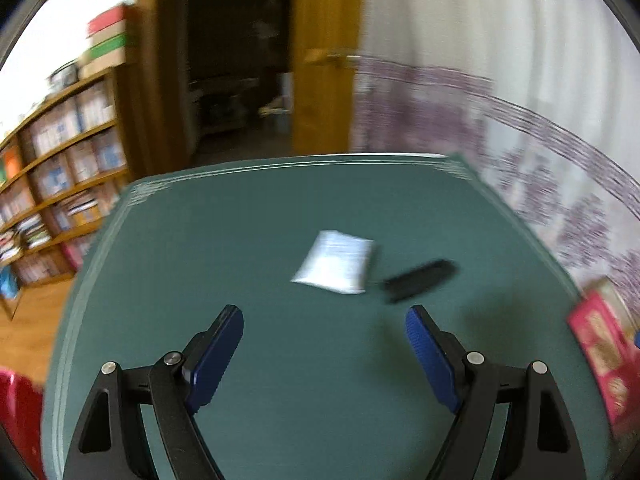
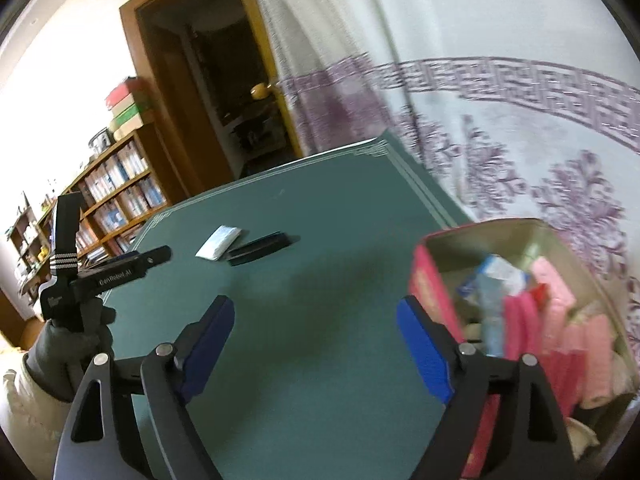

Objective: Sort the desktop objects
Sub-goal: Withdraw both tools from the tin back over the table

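Note:
A white packet (image 1: pixel 334 262) and a flat black object (image 1: pixel 420 280) lie side by side on the green table (image 1: pixel 280 208). My left gripper (image 1: pixel 324 320) is open and empty, held above the table short of both. In the right wrist view the packet (image 2: pixel 219 242) and black object (image 2: pixel 260 249) lie far ahead. My right gripper (image 2: pixel 316 312) is open and empty, just left of a red tin box (image 2: pixel 434 284) that holds pink and blue items. The left gripper's body (image 2: pixel 108 272) shows at the left, held by a gloved hand.
The red box shows at the right edge of the left wrist view (image 1: pixel 600 344). A bookshelf (image 1: pixel 60 168) stands at the left, an open wooden door (image 1: pixel 320 80) behind the table, and a white patterned curtain (image 2: pixel 500 120) at the right. Something red (image 1: pixel 16 412) sits at the lower left.

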The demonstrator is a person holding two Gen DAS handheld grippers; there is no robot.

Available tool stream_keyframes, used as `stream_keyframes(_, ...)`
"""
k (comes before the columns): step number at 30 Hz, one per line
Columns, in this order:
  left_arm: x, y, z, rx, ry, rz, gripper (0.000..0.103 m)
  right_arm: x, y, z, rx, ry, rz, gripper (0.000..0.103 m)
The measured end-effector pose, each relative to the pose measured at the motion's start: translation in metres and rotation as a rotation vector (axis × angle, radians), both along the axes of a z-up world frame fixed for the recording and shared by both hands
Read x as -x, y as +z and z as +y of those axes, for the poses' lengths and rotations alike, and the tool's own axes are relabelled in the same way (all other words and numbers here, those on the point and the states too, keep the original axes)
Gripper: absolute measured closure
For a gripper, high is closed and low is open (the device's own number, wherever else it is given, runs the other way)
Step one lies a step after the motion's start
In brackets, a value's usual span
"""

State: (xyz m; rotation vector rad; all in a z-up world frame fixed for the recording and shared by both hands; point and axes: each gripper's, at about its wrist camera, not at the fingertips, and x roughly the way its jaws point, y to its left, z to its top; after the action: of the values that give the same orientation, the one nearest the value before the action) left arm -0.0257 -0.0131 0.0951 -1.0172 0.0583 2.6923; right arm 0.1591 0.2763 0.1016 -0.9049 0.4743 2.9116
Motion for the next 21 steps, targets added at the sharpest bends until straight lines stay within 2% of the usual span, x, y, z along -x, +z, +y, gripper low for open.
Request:
stream_keyframes(4,0.012,-0.008,-0.043,0.023,0.071,0.001,0.018,0.020,-0.002,-0.016,-0.006,0.031,-0.015,0.016)
stream_keyframes(10,0.014,0.008,-0.112,0.079,0.168,0.064,0.018,0.039,-0.001,-0.032,-0.021,0.053,-0.028,0.016)
stream_keyframes(14,-0.004,0.026,-0.168,0.254,0.259,0.145,0.018,0.049,-0.002,-0.039,-0.026,0.069,-0.041,0.016)
stream_keyframes(21,-0.049,0.062,-0.283,0.425,0.458,0.170,0.018,0.062,-0.007,-0.053,-0.015,0.103,-0.054,0.016)
